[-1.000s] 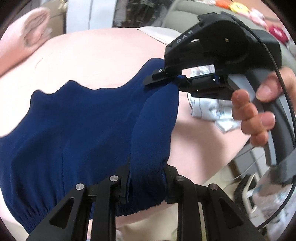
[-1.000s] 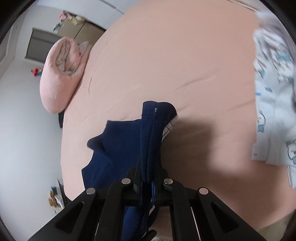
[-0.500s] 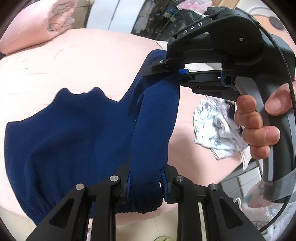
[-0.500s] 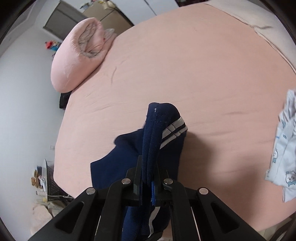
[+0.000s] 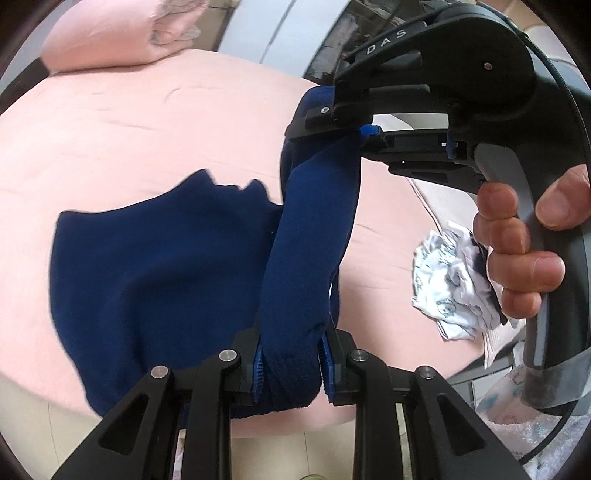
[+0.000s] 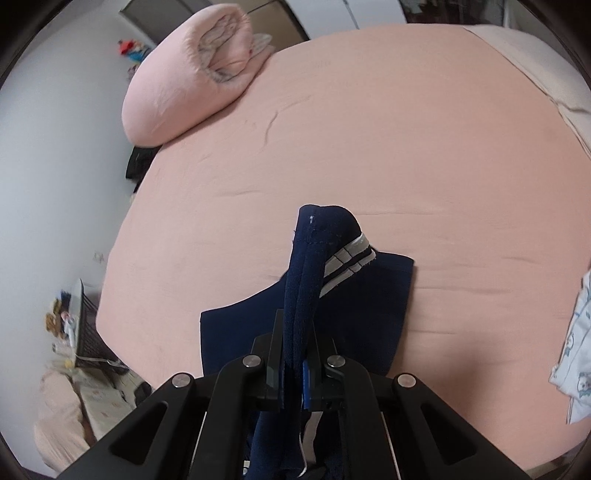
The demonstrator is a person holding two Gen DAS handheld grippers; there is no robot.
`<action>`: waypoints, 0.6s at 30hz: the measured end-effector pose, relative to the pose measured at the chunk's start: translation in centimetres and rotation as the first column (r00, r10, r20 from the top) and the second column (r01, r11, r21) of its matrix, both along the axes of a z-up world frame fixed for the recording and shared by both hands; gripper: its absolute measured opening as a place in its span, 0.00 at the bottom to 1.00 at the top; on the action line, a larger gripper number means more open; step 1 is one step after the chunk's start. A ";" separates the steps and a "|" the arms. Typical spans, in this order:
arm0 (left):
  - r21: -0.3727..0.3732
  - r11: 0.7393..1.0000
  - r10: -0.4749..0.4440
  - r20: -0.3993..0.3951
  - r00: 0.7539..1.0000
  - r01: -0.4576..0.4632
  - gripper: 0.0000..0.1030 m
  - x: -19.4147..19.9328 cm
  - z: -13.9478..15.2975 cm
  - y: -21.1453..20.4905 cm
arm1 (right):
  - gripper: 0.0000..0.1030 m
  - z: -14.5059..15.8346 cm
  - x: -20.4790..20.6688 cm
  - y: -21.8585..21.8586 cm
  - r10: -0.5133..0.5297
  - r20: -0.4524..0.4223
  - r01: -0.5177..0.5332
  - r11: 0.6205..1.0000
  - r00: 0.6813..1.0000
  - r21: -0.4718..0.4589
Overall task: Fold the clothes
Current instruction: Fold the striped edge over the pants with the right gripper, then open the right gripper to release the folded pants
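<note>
A navy blue garment lies partly on the pink bed, its right edge lifted. My left gripper is shut on a bunched, ribbed edge of it at the bed's near side. My right gripper, held by a hand, is shut on the far end of the same lifted edge, so a band of cloth stretches between the two. In the right wrist view my right gripper pinches a folded navy edge with white stripes; the rest of the garment hangs onto the bed.
A rolled pink quilt lies at the bed's far end, and appears as a pink quilt in the left wrist view. A crumpled white printed garment sits on the bed's right side, its edge at the frame's right. Floor clutter lies beside the bed.
Both grippers have risen and rolled with the navy garment's edge held. More of the cloth has lifted off the bed, and its spread part has pulled narrower. The white garment looks farther away.
</note>
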State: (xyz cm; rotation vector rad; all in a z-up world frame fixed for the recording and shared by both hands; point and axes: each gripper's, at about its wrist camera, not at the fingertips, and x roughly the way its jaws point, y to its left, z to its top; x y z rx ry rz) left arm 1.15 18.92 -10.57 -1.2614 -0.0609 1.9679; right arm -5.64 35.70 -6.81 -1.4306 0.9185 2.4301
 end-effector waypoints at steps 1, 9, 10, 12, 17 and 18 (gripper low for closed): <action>-0.002 1.000 0.013 0.008 1.000 -0.013 0.21 -0.2 -0.2 -0.5 | 0.04 0.0 -0.4 -0.4 0.012 0.005 -0.012 1.000 1.000 0.005; -0.014 0.993 0.114 0.104 0.988 -0.113 0.21 -2.1 -1.2 -4.1 | 0.04 -1.0 -1.3 -3.6 0.118 0.038 -0.119 0.993 0.992 0.017; -0.015 0.992 0.122 0.115 0.986 -0.121 0.21 -2.3 -1.3 -4.4 | 0.04 -1.1 -1.4 -3.8 0.126 0.041 -0.127 0.992 0.991 0.018; -0.024 0.992 0.128 0.132 0.983 -0.126 0.21 -2.6 -1.6 -4.7 | 0.04 -1.3 -1.6 -4.6 0.148 0.051 -0.150 0.989 0.988 0.022; -0.066 0.989 0.140 0.120 0.983 -0.132 0.21 -3.1 -1.6 -5.4 | 0.04 -1.7 -2.0 -5.7 0.183 0.077 -0.186 0.982 0.980 0.043; -0.077 0.987 0.146 0.110 0.983 -0.138 0.21 -3.2 -1.5 -5.5 | 0.04 -1.8 -2.0 -5.8 0.185 0.079 -0.190 0.981 0.979 0.050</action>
